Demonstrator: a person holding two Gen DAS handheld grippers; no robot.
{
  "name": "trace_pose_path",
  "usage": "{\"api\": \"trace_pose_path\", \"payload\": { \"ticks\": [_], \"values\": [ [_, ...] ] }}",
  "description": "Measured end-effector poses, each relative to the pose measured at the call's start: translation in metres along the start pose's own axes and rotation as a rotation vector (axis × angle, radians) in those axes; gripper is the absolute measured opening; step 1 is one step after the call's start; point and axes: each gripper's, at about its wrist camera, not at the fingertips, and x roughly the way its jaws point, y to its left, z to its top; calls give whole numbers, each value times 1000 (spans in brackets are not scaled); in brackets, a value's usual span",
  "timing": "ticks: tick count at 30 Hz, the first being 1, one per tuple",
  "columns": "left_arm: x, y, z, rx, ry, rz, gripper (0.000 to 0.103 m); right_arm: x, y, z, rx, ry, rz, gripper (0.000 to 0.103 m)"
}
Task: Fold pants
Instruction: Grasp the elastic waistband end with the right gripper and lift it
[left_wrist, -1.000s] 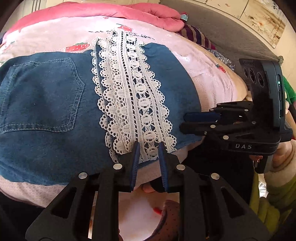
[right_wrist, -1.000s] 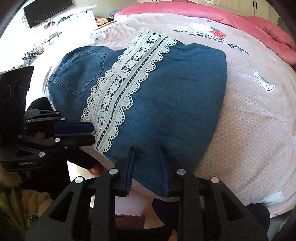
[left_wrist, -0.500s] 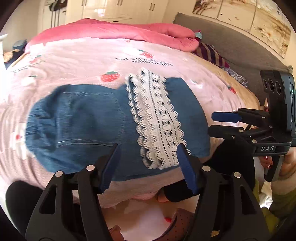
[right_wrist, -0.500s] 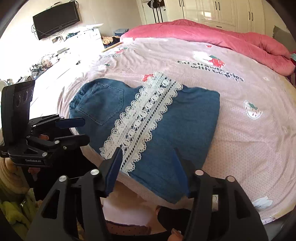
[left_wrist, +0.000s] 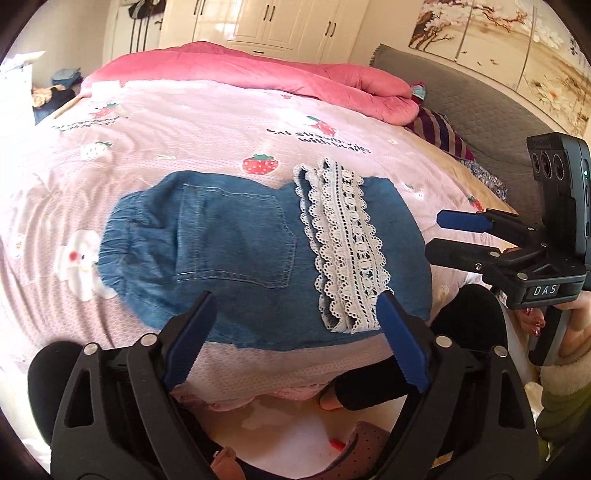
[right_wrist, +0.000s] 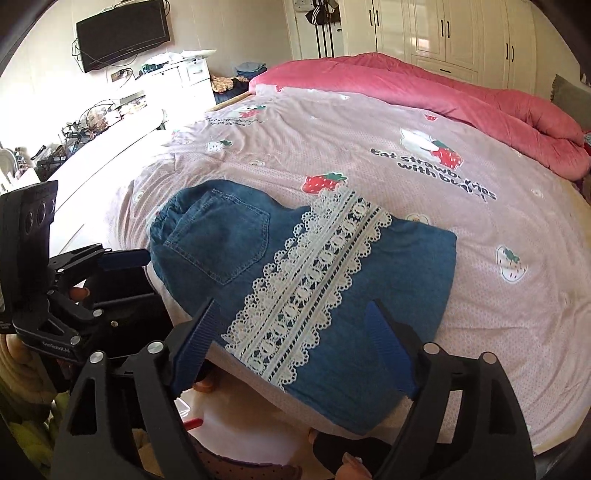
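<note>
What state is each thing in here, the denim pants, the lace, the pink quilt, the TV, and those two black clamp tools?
Blue denim pants: folded, lying flat on the bed, untouched.
White lace trim: lying across the top of the pants.
Left gripper: open, empty.
Right gripper: open, empty.
Pink quilt: bunched along the far edge.
Wall-mounted black TV: screen dark.

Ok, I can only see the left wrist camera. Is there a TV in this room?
Observer: Yes, a black TV hangs on the wall. Only the right wrist camera shows it.
Child: What's under it?
Observer: A white desk with cables and clutter on top.
Child: Is the right gripper holding the pants?
Observer: No. Seen head-on, the right gripper has its jaws wide apart with nothing between them, and the pants lie folded flat.
</note>
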Motion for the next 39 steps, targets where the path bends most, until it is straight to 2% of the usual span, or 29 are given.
{"api": "trace_pose_path", "payload": {
  "ticks": [3, 11, 19, 25, 30, 39],
  "values": [
    [-5, 6, -1, -18, -11, 8, 93, 2, 4, 6, 0, 2, -3, 88],
    [-5, 24, -10, -78, 1, 8, 93, 9, 20, 24, -37, -1, -3, 92],
    [2, 58, -14, -213, 10, 9, 93, 34, 38, 52, -95, 12, 21, 94],
    [11, 82, -19, -302, 18, 16, 93, 68, 50, 80, -129, 49, 63, 94],
    [16, 100, -23, -383, 17, -10, 93, 98, 67, 104, -169, 81, 112, 94],
    [23, 103, -14, -395, 5, -28, 93, 152, 101, 136, -261, 188, 221, 94]
  ]
}}
